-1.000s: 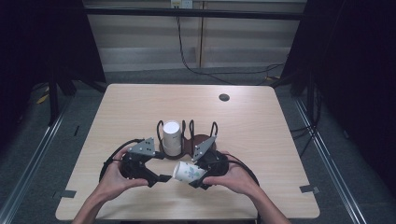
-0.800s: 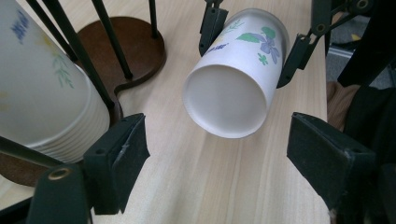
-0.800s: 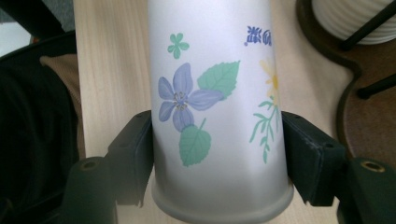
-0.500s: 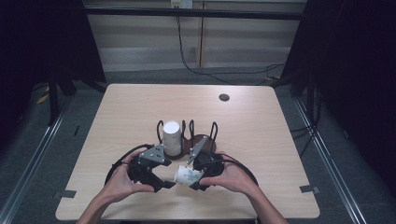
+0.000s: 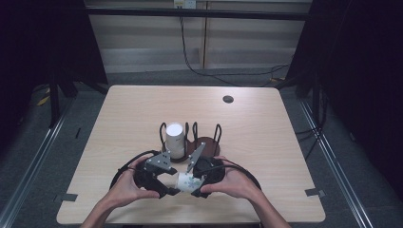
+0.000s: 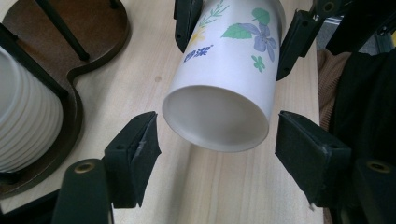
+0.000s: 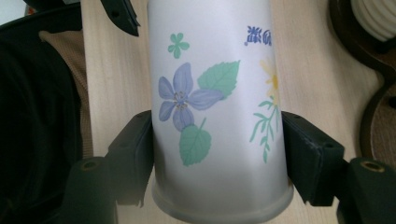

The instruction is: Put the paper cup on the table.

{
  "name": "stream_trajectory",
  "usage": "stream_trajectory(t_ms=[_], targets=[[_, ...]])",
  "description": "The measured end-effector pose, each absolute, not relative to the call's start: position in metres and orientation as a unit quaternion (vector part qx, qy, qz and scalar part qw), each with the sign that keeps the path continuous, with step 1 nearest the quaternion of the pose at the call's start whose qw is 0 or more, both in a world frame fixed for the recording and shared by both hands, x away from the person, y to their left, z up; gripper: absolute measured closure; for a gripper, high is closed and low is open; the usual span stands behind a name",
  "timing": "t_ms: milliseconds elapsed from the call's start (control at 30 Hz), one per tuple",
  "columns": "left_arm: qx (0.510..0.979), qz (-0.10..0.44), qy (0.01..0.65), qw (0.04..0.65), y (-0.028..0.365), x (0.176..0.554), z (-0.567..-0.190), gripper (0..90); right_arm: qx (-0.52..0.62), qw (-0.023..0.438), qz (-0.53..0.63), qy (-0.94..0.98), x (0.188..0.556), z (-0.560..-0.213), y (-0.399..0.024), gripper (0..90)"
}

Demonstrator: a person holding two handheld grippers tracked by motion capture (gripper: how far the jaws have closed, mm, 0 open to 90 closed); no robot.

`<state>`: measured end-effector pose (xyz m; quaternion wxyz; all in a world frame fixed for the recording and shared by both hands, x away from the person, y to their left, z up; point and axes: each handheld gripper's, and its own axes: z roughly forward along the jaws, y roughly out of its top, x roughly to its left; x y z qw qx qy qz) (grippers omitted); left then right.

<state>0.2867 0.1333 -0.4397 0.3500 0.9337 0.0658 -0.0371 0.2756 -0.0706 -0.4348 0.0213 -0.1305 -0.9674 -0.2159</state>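
Holding the paper cup (image 7: 217, 116) sideways in my clamped right gripper (image 7: 217, 154), I see its base point between my left gripper's (image 6: 217, 149) wide-open, empty jaws.

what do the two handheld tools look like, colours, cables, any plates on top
Both the left tool and the right tool are black, each with two jaws faced by squarish black pads and round screw holes in the arms. Each carries a grey three-cornered plate on top and trails a looping black cable. The person's forearms show no sleeves.
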Motion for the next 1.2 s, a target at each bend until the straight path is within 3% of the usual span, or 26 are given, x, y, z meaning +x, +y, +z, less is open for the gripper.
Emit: stream_trajectory(t_ms=[367,1200], targets=[[0.935,-0.055,0.066,0.344,0.1255,0.2848,-0.4441,28.2,-0.116,0.032,-0.229,-0.966,0.2728,-0.4367,-0.0650,31.5],[0.930,-0.077,0.048,0.356,0.1265,0.2847,-0.4443,36.1,-0.099,0.037,-0.250,-0.962,0.2714,-0.4355,-0.0659,30.6]])
